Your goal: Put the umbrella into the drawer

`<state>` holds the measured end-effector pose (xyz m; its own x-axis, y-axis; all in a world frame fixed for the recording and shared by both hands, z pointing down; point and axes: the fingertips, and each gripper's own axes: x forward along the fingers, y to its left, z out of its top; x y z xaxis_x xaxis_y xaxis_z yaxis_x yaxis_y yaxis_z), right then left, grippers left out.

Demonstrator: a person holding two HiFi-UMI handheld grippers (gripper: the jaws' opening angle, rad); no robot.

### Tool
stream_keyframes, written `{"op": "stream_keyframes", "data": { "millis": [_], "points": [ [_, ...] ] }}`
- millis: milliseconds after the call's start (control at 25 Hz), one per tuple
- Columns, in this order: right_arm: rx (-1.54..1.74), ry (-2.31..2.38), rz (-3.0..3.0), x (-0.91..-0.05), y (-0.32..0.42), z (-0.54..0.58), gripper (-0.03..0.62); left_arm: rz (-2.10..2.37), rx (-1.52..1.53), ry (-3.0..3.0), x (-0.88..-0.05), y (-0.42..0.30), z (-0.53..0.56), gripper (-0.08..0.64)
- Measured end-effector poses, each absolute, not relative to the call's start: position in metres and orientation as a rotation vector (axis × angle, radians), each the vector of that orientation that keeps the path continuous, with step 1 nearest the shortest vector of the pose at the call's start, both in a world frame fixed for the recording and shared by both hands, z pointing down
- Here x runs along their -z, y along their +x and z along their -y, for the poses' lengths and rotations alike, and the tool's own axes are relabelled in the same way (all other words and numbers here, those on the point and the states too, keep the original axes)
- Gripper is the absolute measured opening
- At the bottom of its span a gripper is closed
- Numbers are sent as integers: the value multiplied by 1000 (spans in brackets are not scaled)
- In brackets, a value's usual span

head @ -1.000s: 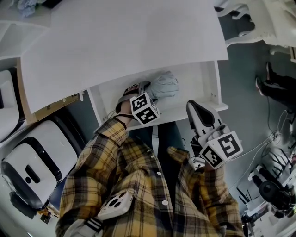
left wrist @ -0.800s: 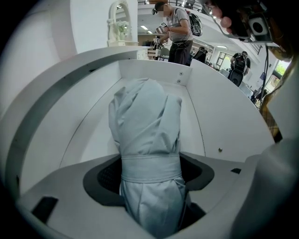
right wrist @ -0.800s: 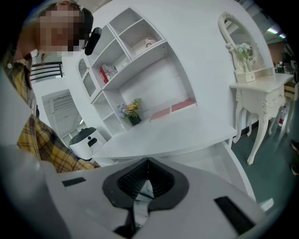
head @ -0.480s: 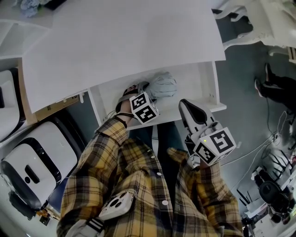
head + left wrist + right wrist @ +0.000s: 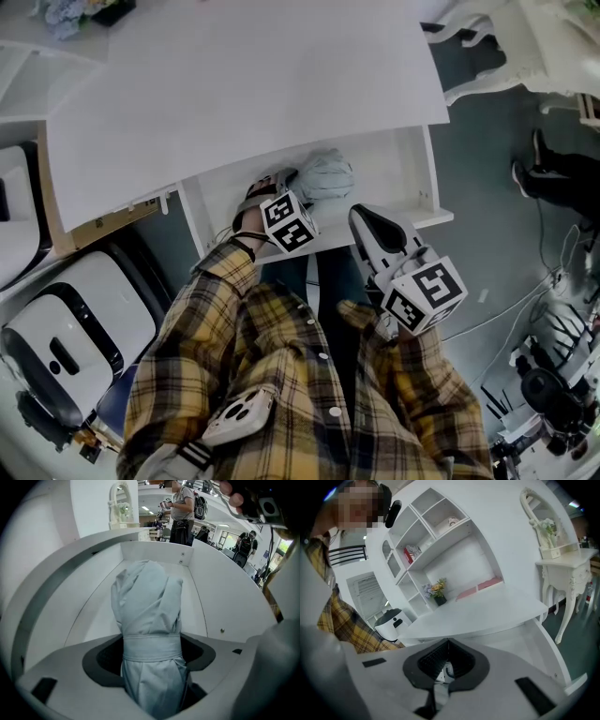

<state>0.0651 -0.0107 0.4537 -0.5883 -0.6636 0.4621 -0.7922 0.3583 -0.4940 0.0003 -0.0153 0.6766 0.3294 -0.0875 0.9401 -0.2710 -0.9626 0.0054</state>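
In the smooth white drawer (image 5: 398, 173) lies a creased fabric umbrella (image 5: 147, 620).

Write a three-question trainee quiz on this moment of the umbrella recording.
1. True or false: the umbrella lies in the open drawer.
2. Which gripper has the umbrella between its jaws? A) left B) right
3. Fill in: the jaws of the right gripper are ____.
Key: 1 true. 2 A: the jaws of the left gripper have just been opening and stand clear of the umbrella. 3 shut, with nothing held.
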Motion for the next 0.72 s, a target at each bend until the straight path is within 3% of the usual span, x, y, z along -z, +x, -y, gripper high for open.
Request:
{"op": "stream_keyframes", "data": {
  "millis": [720],
  "points": [
    [-1002, 1299, 2467, -434, 68, 15, 17, 497, -1449, 2417, -616, 1, 20, 337]
  ]
}}
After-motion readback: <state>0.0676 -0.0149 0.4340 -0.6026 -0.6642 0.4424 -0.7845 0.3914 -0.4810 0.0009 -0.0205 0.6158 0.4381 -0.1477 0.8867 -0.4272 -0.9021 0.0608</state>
